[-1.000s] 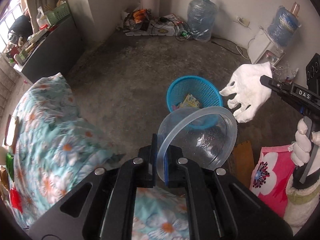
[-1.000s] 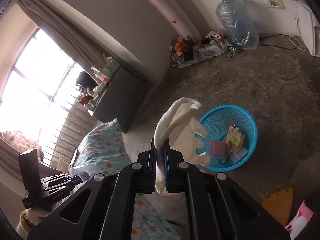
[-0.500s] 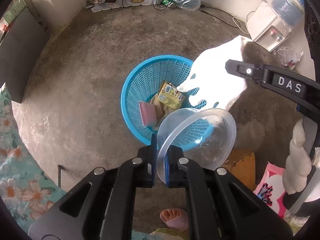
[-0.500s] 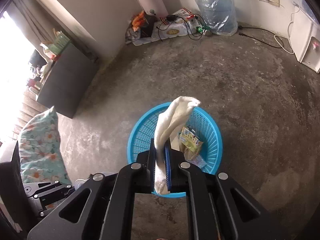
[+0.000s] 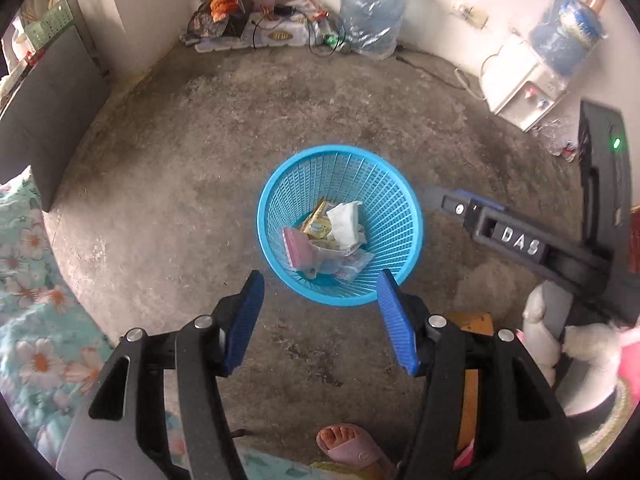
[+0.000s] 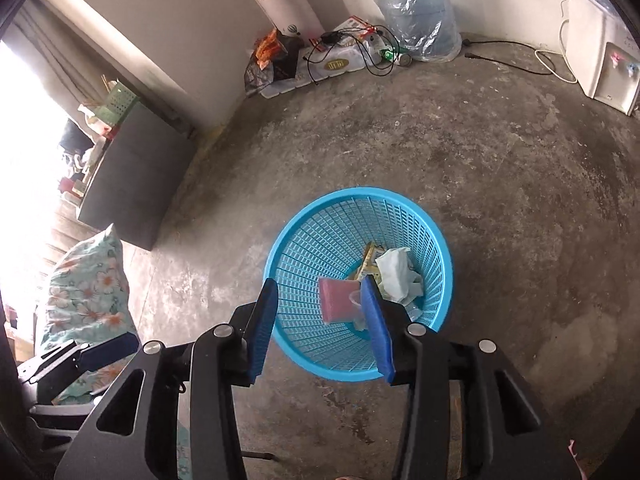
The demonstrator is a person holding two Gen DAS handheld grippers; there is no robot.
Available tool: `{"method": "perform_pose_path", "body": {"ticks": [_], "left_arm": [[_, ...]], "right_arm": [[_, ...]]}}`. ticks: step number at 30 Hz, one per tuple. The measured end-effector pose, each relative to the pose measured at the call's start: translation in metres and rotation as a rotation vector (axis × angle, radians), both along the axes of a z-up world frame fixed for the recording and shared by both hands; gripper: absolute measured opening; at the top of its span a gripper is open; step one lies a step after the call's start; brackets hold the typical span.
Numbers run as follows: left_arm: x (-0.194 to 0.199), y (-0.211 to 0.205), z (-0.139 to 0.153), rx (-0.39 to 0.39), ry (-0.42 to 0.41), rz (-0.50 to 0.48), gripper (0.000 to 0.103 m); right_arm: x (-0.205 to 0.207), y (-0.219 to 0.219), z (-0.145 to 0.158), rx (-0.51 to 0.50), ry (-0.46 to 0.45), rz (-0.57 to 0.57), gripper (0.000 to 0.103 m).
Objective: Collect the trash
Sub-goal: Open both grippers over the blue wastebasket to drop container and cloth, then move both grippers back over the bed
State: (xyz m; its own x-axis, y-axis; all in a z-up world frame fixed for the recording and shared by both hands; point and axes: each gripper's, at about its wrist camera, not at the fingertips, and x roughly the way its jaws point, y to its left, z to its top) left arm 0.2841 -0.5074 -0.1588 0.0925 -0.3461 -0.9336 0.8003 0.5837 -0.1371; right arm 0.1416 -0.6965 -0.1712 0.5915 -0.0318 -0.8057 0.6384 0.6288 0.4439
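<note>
A blue mesh basket point(image 5: 280, 184) stands on the concrete floor; it also shows in the right wrist view point(image 6: 316, 236). Inside lie a crumpled white tissue point(image 5: 344, 220), a yellow wrapper point(image 5: 316, 224), a pink packet point(image 5: 298, 248) and clear plastic point(image 5: 352, 264). My left gripper point(image 5: 320, 320) is open and empty just above the basket's near rim. My right gripper point(image 6: 320, 328) is open and empty over the basket's near side; it shows from the side in the left wrist view point(image 5: 460, 208), right of the basket.
A floral bed cover point(image 5: 28, 300) lies at left beside a dark cabinet point(image 5: 44, 112). A water jug point(image 5: 368, 12), cables and clutter point(image 5: 256, 28) line the far wall. A water dispenser point(image 5: 524, 88) stands at right. A sandalled foot point(image 5: 344, 444) is below.
Both grippers opened. The clear plastic lid left my left gripper and the white tissue left my right gripper; both now lie in the basket.
</note>
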Motion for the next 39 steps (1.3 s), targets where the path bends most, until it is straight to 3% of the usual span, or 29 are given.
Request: {"method": "perform_pose_path", "body": {"ticks": [9, 12, 22, 29, 34, 39], "left_arm": [[-0.033, 0.146, 0.135, -0.182, -0.196, 0.09, 0.055], [-0.041, 0.205, 0.169, -0.205, -0.22, 0.161, 0.055], [-0.065, 0.389, 0.249, -0.212, -0.333, 0.459, 0.066], [-0.075, 0.508, 0.27, -0.239, -0.373, 0.706, 0.069], [-0.079, 0.555, 0.258, -0.24, -0.358, 0.793, 0.069], [-0.074, 0.592, 0.244, -0.264, -0.313, 0.859, 0.069]], "right_arm": [[-0.049, 0.09, 0.088, -0.103, -0.169, 0.047, 0.06], [-0.056, 0.122, 0.115, -0.128, -0.212, 0.096, 0.068], [-0.048, 0.223, 0.181, -0.166, -0.296, 0.328, 0.072], [-0.019, 0.282, 0.196, -0.108, -0.329, 0.498, 0.072], [0.005, 0.326, 0.2, -0.033, -0.335, 0.617, 0.072], [0.035, 0.37, 0.194, 0.116, -0.336, 0.732, 0.072]]}}
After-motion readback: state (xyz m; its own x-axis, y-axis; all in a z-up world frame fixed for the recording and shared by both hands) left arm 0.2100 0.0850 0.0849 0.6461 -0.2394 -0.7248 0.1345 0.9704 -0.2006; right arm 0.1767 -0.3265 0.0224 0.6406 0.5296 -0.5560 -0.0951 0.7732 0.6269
